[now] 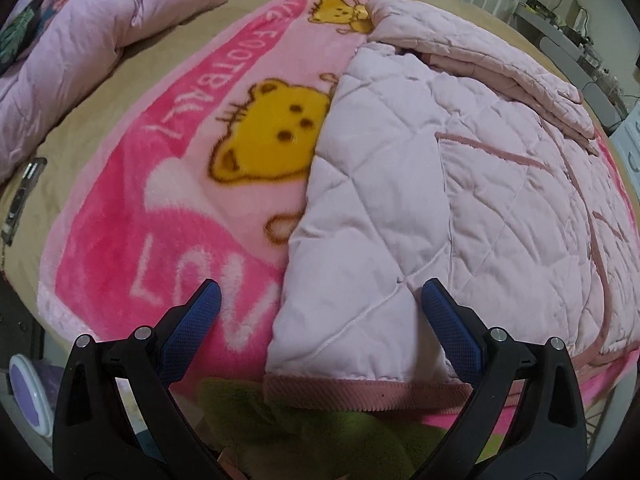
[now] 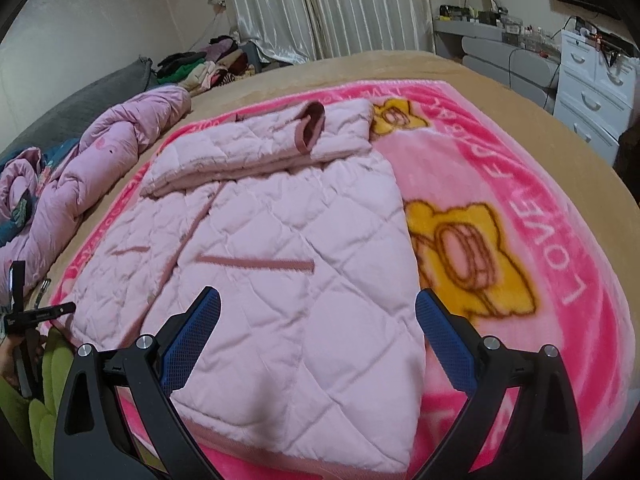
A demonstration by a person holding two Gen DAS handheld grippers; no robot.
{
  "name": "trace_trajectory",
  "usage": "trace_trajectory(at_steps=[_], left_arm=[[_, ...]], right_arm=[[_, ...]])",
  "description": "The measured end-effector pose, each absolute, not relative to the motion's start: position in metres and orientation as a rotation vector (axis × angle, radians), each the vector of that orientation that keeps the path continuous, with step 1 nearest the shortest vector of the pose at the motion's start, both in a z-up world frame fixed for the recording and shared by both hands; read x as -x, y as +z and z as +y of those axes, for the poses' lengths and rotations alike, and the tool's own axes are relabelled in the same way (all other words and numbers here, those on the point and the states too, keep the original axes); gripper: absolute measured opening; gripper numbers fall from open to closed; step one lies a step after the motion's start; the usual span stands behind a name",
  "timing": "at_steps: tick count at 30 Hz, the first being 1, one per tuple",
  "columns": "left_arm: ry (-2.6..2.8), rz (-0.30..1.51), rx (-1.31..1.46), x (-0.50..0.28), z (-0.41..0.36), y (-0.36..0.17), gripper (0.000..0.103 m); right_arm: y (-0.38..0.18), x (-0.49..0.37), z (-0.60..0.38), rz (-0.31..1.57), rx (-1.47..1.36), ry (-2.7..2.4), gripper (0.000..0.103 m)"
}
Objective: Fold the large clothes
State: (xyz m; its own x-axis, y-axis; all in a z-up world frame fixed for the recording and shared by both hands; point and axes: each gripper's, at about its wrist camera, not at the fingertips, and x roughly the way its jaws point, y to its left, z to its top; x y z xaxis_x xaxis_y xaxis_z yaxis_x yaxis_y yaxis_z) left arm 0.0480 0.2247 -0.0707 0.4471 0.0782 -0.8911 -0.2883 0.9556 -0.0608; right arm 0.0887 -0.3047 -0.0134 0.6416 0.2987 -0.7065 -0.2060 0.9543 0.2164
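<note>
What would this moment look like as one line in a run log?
stage: mid-fold | quilted pink jacket: sleeves folded in, flat on pink blanket | left gripper: open, hem end | right gripper: open, above jacket

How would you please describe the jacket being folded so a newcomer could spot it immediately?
On the tan bed lies a bright pink fleece blanket with yellow bears. The pale pink diamond-quilted jacket lies flat on it, with dusty-rose trim, unlike the crumpled lilac comforter beside it.

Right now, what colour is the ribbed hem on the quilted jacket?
Dusty rose ribbed hem, darker than the pale pink quilted jacket; clearest in the left wrist view.
</note>
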Motion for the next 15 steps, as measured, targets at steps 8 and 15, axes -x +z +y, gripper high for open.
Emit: trace_trajectory(at_steps=[8,15], left_arm=[[0.205,1.108,0.264,-0.054,0.228,-0.079,0.094],[0.172,1.098,0.257,-0.058,0.224,-0.080,0.079]], right_arm=[[-0.030,-0.076,-0.312,0.896,-0.098,0.284,0.097],[-0.046,-0.064,-0.316,0.973,-0.098,0.301,0.097]])
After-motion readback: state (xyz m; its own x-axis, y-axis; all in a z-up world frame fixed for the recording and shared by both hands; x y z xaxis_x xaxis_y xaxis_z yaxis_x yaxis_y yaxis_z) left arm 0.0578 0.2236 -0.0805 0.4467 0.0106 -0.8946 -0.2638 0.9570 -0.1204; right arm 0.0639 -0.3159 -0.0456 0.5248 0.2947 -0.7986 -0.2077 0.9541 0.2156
